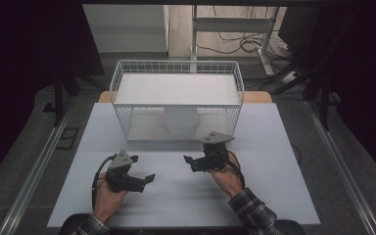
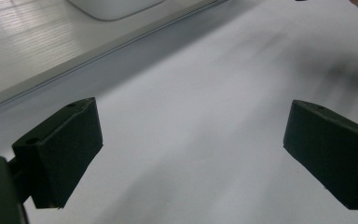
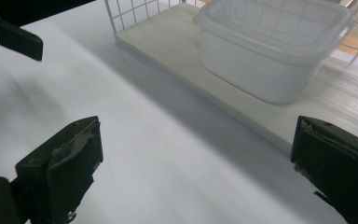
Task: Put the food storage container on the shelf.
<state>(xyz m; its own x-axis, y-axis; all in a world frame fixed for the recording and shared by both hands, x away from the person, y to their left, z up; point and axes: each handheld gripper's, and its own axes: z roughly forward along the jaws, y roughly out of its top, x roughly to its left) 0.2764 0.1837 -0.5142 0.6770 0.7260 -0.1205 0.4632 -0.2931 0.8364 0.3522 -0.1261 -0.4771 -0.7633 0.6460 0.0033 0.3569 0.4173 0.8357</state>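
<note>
A white wire basket (image 1: 177, 68) lies on its side at the back of the table, its opening toward me. Inside it, on its white base board (image 3: 177, 51), stands a white lidded plastic tub (image 1: 180, 121) (image 3: 270, 46). My left gripper (image 1: 143, 168) (image 2: 191, 154) hovers low over the bare tabletop at front left, open, with nothing between its jaws. My right gripper (image 1: 190, 164) (image 3: 193, 172) is held at front centre-right, just in front of the basket's opening, also open and empty. The tub's underside edge (image 2: 112, 7) shows at the top of the left gripper view.
The pale table top (image 1: 254, 196) spreads around both hands. A white shelf board (image 1: 176, 89) covers the basket's top. In the right gripper view, one jaw of the left gripper (image 3: 16, 39) shows at top left. Cables and a stand (image 1: 235, 29) lie on the floor beyond.
</note>
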